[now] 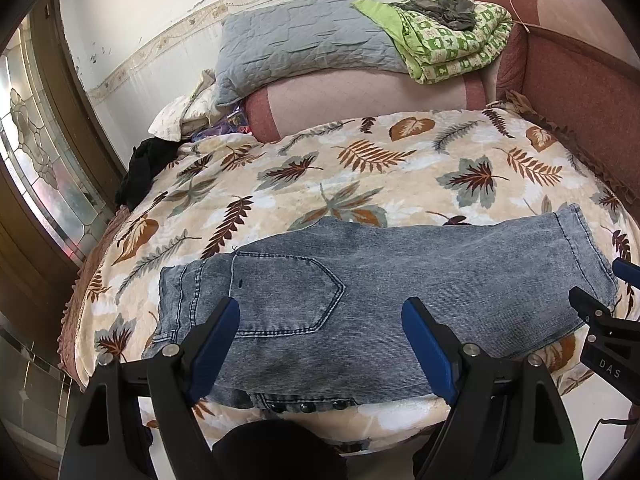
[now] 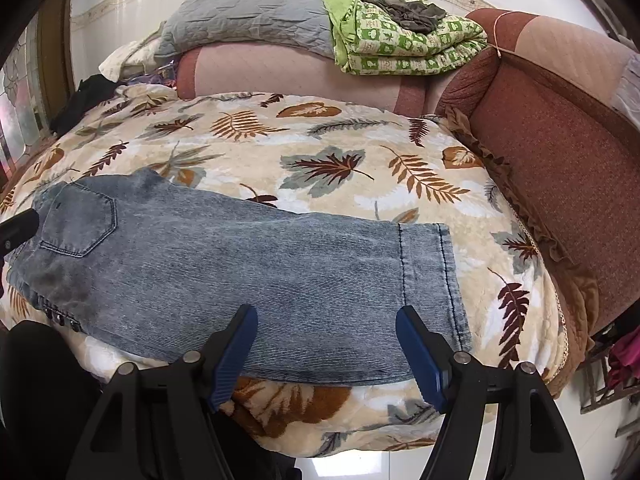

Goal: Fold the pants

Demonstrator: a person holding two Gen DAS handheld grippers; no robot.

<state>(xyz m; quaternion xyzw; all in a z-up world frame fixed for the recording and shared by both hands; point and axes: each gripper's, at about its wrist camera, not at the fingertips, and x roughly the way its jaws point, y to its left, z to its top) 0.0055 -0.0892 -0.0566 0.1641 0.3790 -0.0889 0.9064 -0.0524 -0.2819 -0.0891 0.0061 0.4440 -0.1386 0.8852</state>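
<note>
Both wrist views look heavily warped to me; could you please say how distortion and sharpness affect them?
Left wrist view: fisheye bulges the leaf blanket into a dome, dark corners, jeans sharp. Right wrist view: same bulge, jeans weave crisp, glare on the floor tiles.

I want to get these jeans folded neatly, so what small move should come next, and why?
Probably lower the right gripper onto the hem end of the jeans and pinch it. The jeans lie flat, already doubled leg on leg, across the leaf blanket. Both the right and the left gripper hang open above the near edge, holding nothing.
</note>
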